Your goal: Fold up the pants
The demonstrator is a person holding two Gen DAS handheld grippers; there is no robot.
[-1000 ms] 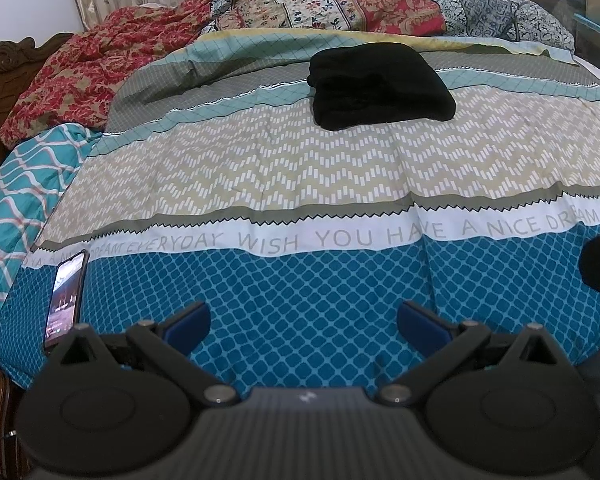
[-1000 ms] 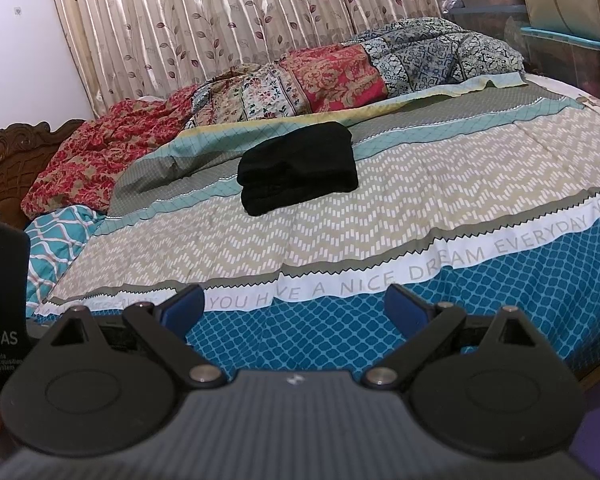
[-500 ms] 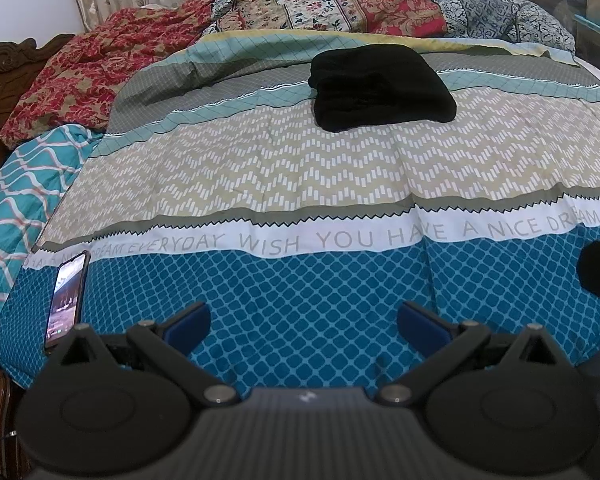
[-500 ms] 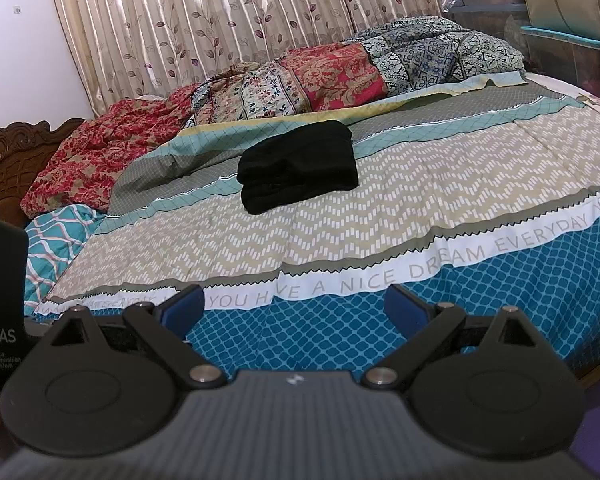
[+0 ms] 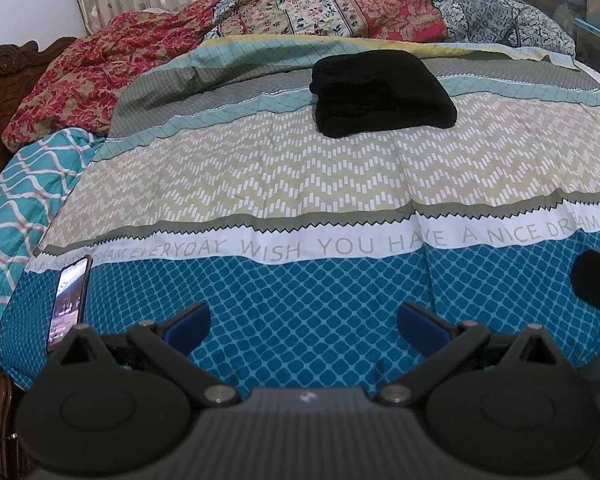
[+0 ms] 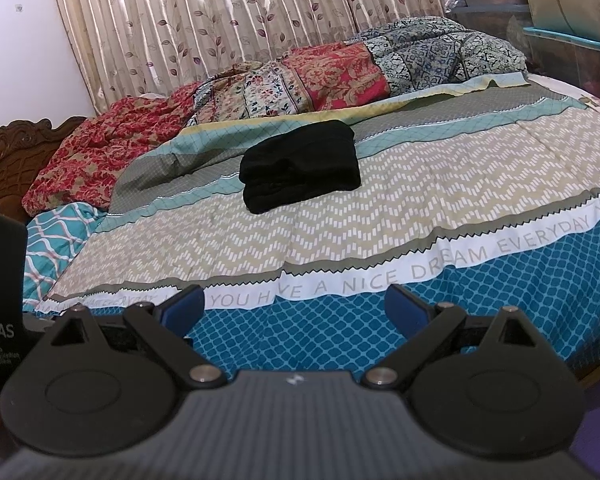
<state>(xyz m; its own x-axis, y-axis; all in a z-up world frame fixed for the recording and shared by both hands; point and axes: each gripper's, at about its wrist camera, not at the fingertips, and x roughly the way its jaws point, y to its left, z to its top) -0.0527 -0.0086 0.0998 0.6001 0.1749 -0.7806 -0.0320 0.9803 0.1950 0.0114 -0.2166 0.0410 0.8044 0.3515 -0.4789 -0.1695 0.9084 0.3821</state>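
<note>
Left wrist view: the left claw (image 5: 303,322) hangs over the blue-diamond near edge of the bedspread (image 5: 300,184), its blue pads spread wide with nothing between them. The black pants (image 5: 380,92) lie well away, toward the far side of the bed, on the grey and teal stripes just before the heap of patterned quilts (image 5: 340,8). They look already folded: a compact, thick, roughly rectangular stack with layered edges showing on its left side and no leg trailing out. A phone (image 5: 69,298) lies at the left near corner of the bed, well apart from the pants. A dark shape at the right edge is probably part of the other tool; I cannot tell more.

Right wrist view: the right claw (image 6: 294,306) is likewise spread and empty, held above the near edge by the printed white band. The pants (image 6: 300,166) sit mid-bed, far from both claws, the fabric matte, soft and dark enough that individual creases are hard to read.

My judgement is that the folding is finished or nearly so. If anything remains, it is a tidy-up: reach both claws over evenly, pinch only the top layer's corners, and square the edges without dragging the stack or rucking the bedspread beneath.
</note>
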